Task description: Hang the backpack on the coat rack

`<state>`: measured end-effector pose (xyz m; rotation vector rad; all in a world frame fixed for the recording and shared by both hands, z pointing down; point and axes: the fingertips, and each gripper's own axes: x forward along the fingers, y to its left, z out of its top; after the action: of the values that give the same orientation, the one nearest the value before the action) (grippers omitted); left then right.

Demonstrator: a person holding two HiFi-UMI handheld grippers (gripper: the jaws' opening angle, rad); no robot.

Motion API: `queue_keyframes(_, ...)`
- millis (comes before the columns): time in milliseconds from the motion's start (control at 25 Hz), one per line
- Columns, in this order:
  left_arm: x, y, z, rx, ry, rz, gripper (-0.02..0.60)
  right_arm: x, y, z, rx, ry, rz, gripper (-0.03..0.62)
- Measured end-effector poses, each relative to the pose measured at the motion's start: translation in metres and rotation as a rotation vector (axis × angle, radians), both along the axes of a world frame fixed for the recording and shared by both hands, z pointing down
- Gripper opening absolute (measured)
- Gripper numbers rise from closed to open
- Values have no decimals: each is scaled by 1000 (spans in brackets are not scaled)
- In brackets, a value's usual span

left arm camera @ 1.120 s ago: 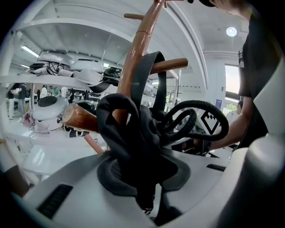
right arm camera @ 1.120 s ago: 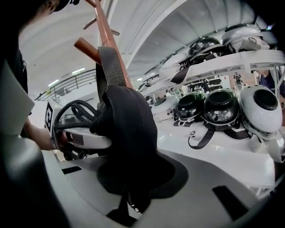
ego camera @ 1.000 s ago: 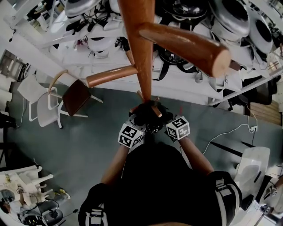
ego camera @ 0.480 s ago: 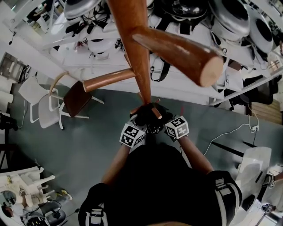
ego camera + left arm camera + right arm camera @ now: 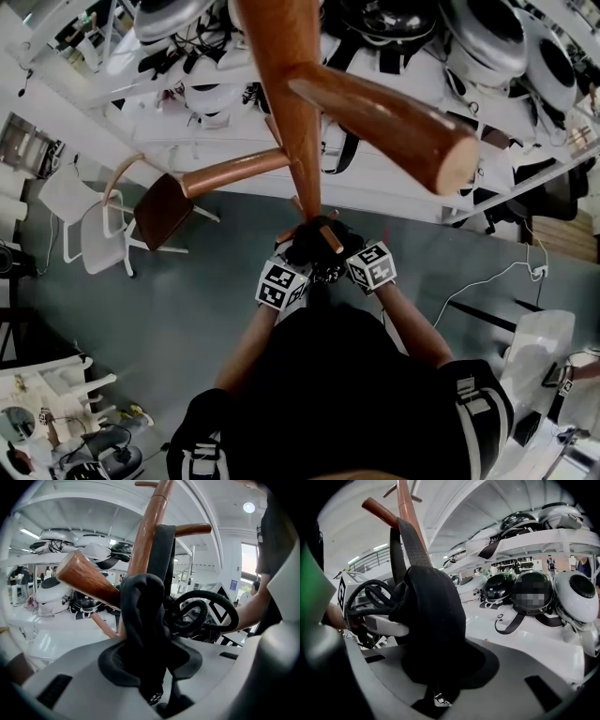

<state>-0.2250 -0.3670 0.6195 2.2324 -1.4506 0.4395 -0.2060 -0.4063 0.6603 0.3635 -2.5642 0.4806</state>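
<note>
The wooden coat rack (image 5: 295, 122) rises in front of me, with thick pegs (image 5: 375, 112) sticking out. The black backpack's top (image 5: 319, 246) is bunched against the pole. A webbing strap (image 5: 164, 550) runs up along the pole toward a peg (image 5: 379, 509). My left gripper (image 5: 150, 667) has a padded fold of the black fabric (image 5: 143, 616) between its pads, and its jaws are opening. My right gripper (image 5: 436, 667) is shut on another fold of the backpack (image 5: 433, 616). In the head view the left gripper (image 5: 298, 265) and right gripper (image 5: 347, 258) sit side by side at the pole.
White shelves carry several helmets (image 5: 534, 590) behind the rack. A wooden-seated chair (image 5: 159, 206) and a white chair (image 5: 89, 220) stand on the grey floor at left. A white cable (image 5: 487, 281) lies on the floor at right.
</note>
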Motion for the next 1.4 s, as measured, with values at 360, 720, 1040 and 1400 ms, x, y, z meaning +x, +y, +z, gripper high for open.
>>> queue_keyframes(360,0,0,1,21,19,-33,184,2,-2,4,59,17,-50,141)
queue_keyframes(720,-5,17,2,27,-7,-100,259,20,8,5,34,1,-54,247)
queue_keyframes(1040,-3,46,-5,33,-22,-178,272,43,22,-16,45,-54,-40,245)
queue_keyframes(1400,18,87,-5,26,-31,-227,272,86,48,-25,129,-84,-13,129)
